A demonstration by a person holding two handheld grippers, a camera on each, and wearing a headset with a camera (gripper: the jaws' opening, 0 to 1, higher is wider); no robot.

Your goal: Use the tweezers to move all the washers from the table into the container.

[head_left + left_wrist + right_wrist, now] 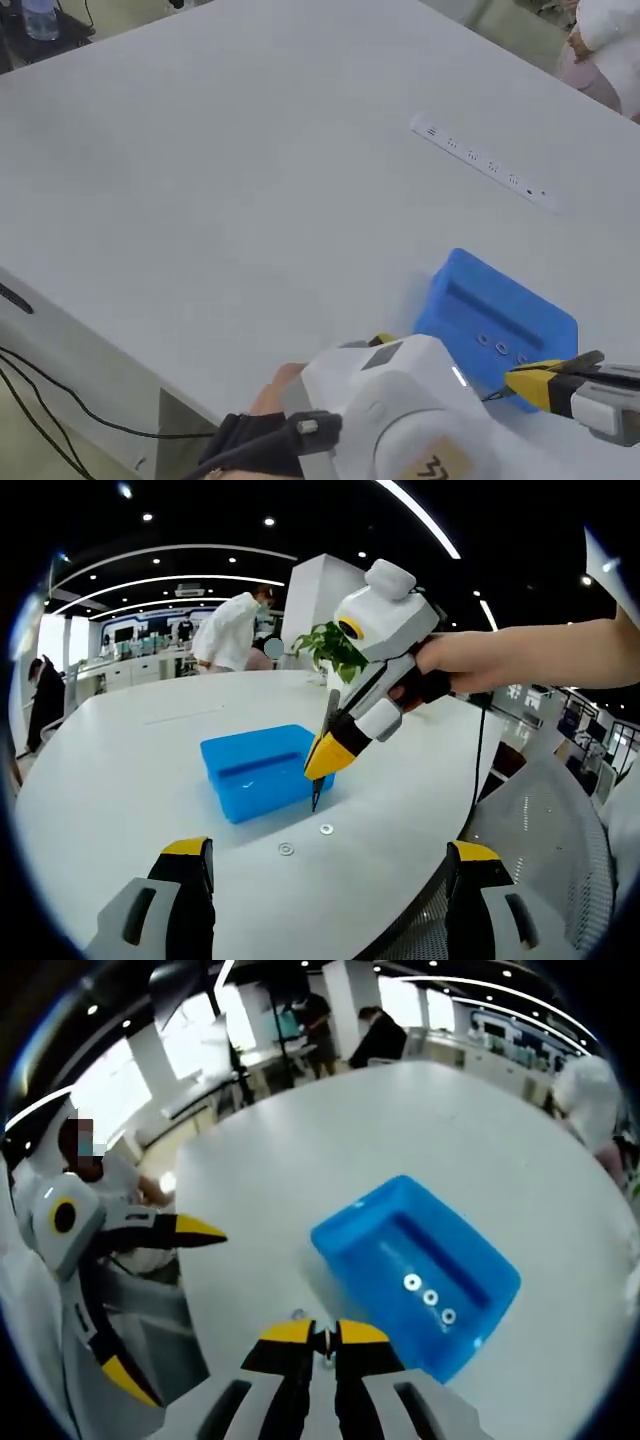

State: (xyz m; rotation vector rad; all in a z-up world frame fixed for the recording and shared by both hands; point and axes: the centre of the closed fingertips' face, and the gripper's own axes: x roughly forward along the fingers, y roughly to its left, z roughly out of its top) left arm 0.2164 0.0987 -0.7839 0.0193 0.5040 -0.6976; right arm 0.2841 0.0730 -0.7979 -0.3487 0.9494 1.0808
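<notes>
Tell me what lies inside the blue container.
Three washers lie in a row on the blue container's floor. In the head view, the right gripper covers its near corner.

In the head view the right gripper (518, 380) runs off the right edge. The fingers (185, 885) of the left gripper (325, 852) are cut by the bottom edge of its own view. Between the right fingers (290, 1335) the tweezers (326, 1352) are blurred; whether their tips hold anything cannot be told.
</notes>
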